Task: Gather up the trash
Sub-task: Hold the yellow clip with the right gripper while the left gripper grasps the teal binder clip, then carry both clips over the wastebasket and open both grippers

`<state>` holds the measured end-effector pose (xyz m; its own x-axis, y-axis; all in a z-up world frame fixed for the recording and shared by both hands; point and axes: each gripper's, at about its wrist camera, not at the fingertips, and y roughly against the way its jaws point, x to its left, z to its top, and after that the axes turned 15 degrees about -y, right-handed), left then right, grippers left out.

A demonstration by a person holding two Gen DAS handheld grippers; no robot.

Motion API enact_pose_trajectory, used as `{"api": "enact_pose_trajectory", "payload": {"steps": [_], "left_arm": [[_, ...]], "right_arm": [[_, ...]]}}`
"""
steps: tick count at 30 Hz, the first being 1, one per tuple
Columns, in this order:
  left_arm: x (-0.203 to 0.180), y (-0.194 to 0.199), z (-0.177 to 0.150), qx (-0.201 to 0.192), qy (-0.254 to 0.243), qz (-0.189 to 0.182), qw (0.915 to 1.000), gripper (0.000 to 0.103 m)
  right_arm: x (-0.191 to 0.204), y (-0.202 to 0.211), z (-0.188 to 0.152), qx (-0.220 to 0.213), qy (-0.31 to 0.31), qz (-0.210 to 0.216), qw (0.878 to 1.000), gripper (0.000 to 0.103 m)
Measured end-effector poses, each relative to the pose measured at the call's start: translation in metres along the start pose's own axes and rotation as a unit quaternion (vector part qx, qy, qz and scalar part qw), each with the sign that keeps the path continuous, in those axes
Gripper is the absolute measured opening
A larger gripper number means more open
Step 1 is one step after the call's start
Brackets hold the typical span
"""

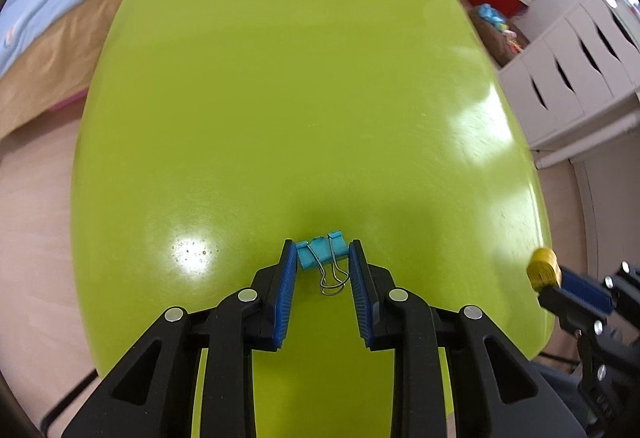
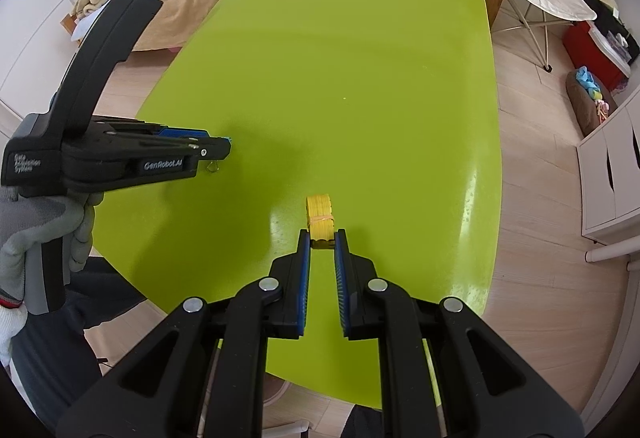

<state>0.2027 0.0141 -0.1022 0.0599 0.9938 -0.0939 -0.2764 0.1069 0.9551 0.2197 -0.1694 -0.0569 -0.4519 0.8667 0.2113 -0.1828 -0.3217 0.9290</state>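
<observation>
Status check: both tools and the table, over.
Left tool pinching blue binder clip on green table. Right tool shut on yellow banded bundle. Nothing in the way.

Each hand-held gripper is matte black plastic with triangular cut-outs in its arms, round silver rivets at the pivots and ribbed blue pads lining the fingers. The left hand-held gripper (image 2: 224, 151) carries white lettering along its side and a curved black handle. The person's hand (image 2: 44, 234) wears a grey knit glove with a white cuff.
</observation>
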Motion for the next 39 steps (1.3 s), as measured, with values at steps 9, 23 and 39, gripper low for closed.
{"api": "enact_pose_trajectory", "payload": {"steps": [9, 23, 39], "left_arm": [[-0.015, 0.052, -0.046, -0.061, -0.078, 0.022, 0.9949, 0.026], [-0.045, 0.135, -0.124, -0.159, -0.135, 0.024, 0.9777, 0.026], [-0.063, 0.149, -0.213, -0.169, -0.147, 0.011, 0.9746, 0.026]], "right_arm": [[0.02, 0.024, -0.012, -0.025, 0.012, 0.008, 1.0, 0.011], [0.055, 0.085, -0.064, -0.084, 0.034, 0.038, 0.995, 0.012], [0.067, 0.109, -0.158, -0.078, 0.05, 0.069, 0.993, 0.012]]}}
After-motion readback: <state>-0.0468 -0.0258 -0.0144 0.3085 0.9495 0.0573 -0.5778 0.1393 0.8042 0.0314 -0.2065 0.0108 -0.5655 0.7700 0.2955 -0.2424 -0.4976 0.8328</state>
